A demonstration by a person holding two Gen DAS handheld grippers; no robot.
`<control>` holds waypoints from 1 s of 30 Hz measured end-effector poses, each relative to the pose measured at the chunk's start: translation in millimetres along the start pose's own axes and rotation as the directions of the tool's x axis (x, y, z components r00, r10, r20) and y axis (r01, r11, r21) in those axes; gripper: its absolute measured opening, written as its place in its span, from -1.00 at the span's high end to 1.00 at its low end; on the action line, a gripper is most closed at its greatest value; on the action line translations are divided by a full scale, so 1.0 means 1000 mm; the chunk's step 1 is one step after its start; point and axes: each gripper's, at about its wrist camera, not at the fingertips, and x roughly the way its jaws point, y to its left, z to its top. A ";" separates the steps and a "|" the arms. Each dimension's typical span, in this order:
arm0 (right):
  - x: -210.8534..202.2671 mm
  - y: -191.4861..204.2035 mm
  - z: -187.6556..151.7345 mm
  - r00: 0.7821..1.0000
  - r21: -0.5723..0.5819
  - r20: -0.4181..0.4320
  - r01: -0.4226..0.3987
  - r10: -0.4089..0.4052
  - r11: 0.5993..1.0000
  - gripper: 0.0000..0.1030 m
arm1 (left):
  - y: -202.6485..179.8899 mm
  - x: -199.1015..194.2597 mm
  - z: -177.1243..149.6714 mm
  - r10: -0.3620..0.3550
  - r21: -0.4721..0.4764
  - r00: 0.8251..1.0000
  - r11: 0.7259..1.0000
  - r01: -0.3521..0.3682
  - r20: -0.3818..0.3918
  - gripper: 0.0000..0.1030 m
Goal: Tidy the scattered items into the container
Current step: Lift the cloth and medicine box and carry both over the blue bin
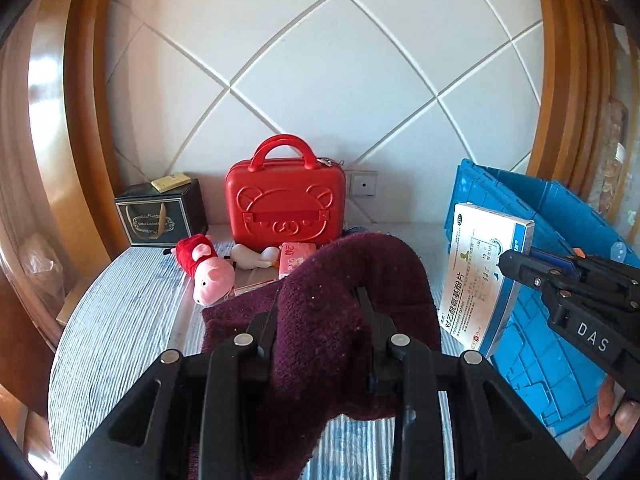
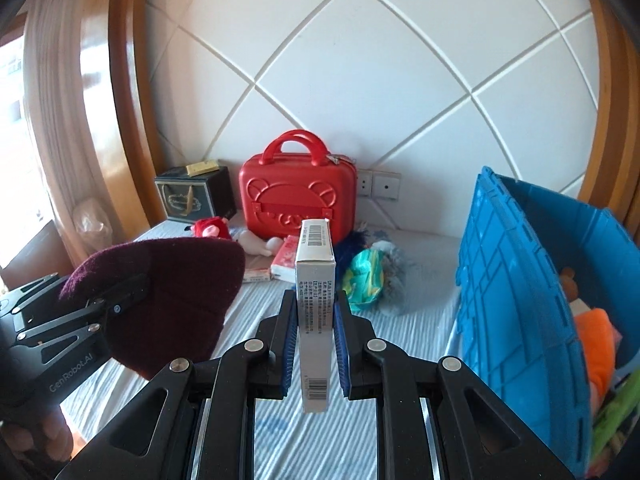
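The left gripper pinched a maroon knit hat, the right gripper a medicine box; both seemingly bound for the blue crate.

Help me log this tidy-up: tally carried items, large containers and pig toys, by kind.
Carried items: 2, maroon hat in left claw, medicine box in right claw.
Large containers: 3, red suitcase, black gift box, blue crate.
Pig toys: 1, pig plush.
Total: 6
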 end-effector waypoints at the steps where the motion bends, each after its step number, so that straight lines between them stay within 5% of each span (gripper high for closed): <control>1: -0.007 0.000 0.001 1.000 0.006 0.002 0.010 -0.010 1.000 0.67 | -0.002 -0.005 0.001 -0.015 0.004 1.000 1.000 0.015 0.006 0.43; 17: -0.125 -0.052 0.012 0.973 0.096 0.119 0.188 -0.199 0.977 0.67 | -0.083 -0.056 0.022 -0.198 0.116 0.976 0.975 0.187 0.093 0.43; 30: -0.195 -0.236 -0.011 0.912 0.174 0.195 0.329 -0.360 0.928 0.67 | -0.282 -0.065 0.048 -0.302 0.176 0.943 0.945 0.277 0.137 0.43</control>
